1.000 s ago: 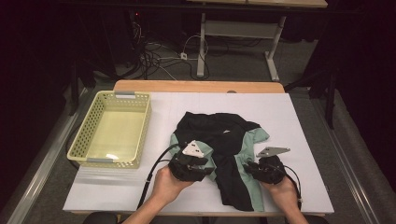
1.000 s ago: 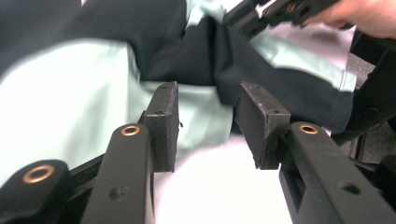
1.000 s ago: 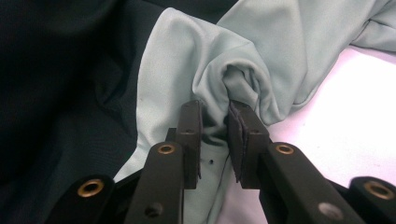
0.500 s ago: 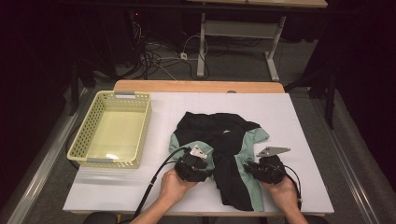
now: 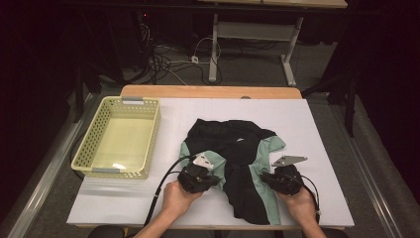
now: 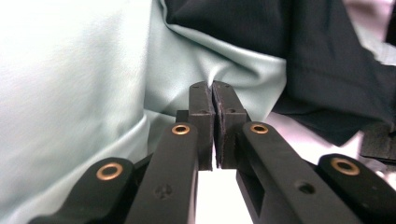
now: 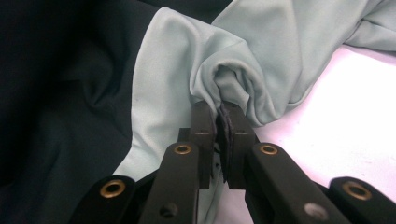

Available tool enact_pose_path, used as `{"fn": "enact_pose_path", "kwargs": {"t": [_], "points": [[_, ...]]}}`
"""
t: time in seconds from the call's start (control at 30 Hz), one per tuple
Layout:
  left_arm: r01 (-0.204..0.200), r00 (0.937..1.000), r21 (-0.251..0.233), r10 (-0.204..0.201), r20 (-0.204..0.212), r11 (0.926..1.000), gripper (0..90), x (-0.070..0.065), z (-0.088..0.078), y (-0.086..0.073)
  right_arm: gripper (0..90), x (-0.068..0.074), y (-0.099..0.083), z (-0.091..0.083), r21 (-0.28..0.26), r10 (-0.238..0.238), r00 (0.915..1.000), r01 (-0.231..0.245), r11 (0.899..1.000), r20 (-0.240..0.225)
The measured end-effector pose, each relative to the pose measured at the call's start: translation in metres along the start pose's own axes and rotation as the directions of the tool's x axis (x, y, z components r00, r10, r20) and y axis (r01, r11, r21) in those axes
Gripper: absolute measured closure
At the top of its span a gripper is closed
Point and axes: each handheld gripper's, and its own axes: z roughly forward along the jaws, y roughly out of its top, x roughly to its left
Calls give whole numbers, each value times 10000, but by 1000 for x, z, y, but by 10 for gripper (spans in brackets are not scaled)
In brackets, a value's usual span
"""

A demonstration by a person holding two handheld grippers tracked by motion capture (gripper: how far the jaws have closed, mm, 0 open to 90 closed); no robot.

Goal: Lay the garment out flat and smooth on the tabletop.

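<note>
While pinched | garment point(image 5: 237, 148) fold in right claw point(image 7: 218, 109) | left claw point(image 6: 213, 100) beside

Black-and-mint garment point(image 5: 236, 158) crumpled on white table point(image 5: 148, 198).

Left tool point(image 6: 213, 95) hides any pinched garment point(image 6: 84, 93) fold.

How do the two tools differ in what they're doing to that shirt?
The left tool is shut on a flat mint fold of the shirt; the right tool pinches a bunched-up wad. The left one sits on the shirt's left side, the right one at its right edge. Both are shut on mint fabric.
</note>
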Motion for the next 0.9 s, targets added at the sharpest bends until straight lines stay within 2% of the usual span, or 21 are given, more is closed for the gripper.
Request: {"fn": "enact_pose_path", "kwargs": {"t": [0.1, 0.23, 0.33, 0.43, 0.57, 0.7, 0.9], "points": [[102, 9999, -168, -101, 32, 9998, 856, 0, -15, -6, 852, 0, 0, 0, 23, -52, 10000, 52, 10000, 58], [343, 9994, -628, -337, 97, 9974, 856, 2, -36, -16, 842, -1, 1, 0, -48, -90, 9999, 90, 9999, 68], [429, 9991, -987, -434, -30, 9942, 856, 3, -50, -24, 837, -1, 2, -1, -27, -107, 9999, 107, 9999, 77], [637, 9978, -1086, -652, -103, 9920, 856, 5, -61, -34, 827, 0, 3, 0, -40, -199, 9997, 199, 9998, 111], [817, 9962, -897, -842, -244, 9926, 856, 4, -68, -51, 814, 1, 4, -2, -144, -253, 9997, 254, 9996, 67], [1015, 9929, -579, -1048, -555, 9931, 855, 5, -74, -67, 807, 1, 4, -5, -323, -198, 9998, 197, 9993, -30], [1385, 9887, 107, -1376, -595, 9903, 852, 7, -71, -84, 794, -2, 4, -8, -547, -46, 9999, 41, 9985, -93]]}}
